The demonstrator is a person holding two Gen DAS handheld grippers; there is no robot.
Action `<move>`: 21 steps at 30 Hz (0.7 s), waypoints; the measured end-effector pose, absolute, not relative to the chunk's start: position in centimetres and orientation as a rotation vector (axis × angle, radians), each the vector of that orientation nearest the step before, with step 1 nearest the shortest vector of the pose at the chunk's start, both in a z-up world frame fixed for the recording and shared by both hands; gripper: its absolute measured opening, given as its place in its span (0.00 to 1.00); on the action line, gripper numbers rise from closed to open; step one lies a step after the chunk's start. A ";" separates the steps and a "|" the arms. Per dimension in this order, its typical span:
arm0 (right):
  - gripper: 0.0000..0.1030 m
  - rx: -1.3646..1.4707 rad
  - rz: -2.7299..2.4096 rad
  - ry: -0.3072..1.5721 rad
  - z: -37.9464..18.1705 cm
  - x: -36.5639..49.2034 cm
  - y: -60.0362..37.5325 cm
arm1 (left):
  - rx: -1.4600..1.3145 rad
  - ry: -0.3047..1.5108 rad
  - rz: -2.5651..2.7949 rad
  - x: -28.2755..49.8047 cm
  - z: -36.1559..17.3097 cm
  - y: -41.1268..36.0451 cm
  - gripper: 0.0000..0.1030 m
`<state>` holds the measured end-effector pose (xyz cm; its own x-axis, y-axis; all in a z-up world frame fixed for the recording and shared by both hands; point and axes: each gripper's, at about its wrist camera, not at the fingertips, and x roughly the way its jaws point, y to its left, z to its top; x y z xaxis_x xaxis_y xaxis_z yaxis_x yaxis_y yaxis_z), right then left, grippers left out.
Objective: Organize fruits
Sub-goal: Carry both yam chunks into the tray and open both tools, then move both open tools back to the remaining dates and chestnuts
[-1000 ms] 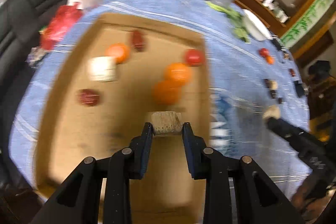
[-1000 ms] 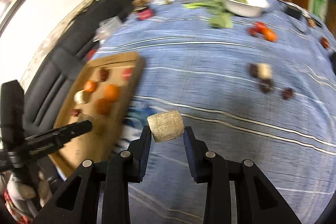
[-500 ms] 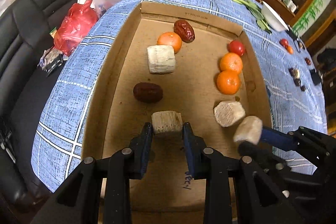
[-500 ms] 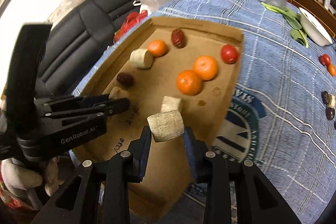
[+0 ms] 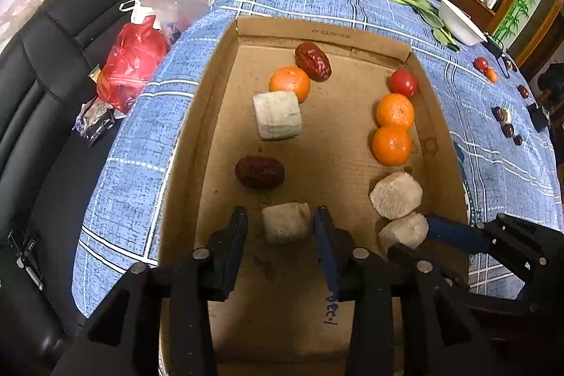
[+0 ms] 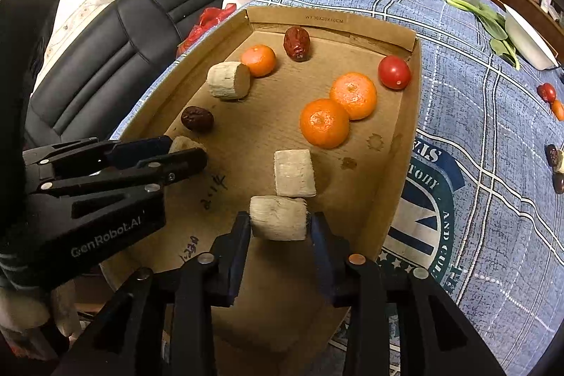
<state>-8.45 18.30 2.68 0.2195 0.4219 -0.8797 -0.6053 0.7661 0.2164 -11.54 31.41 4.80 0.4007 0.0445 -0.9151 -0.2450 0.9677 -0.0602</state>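
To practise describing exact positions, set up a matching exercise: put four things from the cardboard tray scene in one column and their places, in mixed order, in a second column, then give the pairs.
Things
1. red tomato
2. wrinkled red date
3. dark date
4. pale chunk between the right gripper's fingers

Places
A. near the tray's left wall, just beyond the left gripper
B. far right corner of the cardboard tray
C. at the tray's near end, next to another pale chunk
D. by the far wall, next to a small orange

Pairs: 1-B, 2-D, 3-A, 4-C
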 end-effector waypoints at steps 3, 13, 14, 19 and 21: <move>0.40 -0.174 0.721 1.128 3.5 -8.4 17.8 | -0.180 1.126 0.200 -11.4 5.6 31.1 0.38; 0.45 -0.080 0.680 1.098 5.0 -7.5 14.5 | -0.088 1.056 0.292 -11.6 8.5 29.3 0.51; 0.45 -0.074 0.674 1.095 5.1 -7.5 14.2 | -0.083 1.048 0.297 -11.7 8.8 29.0 0.51; 0.45 -0.052 0.656 1.075 6.0 -7.6 12.3 | -0.045 1.017 0.322 -12.0 10.0 27.5 0.55; 0.45 -0.047 0.652 1.068 6.1 -7.6 11.6 | -0.030 1.006 0.329 -12.2 10.4 26.7 0.57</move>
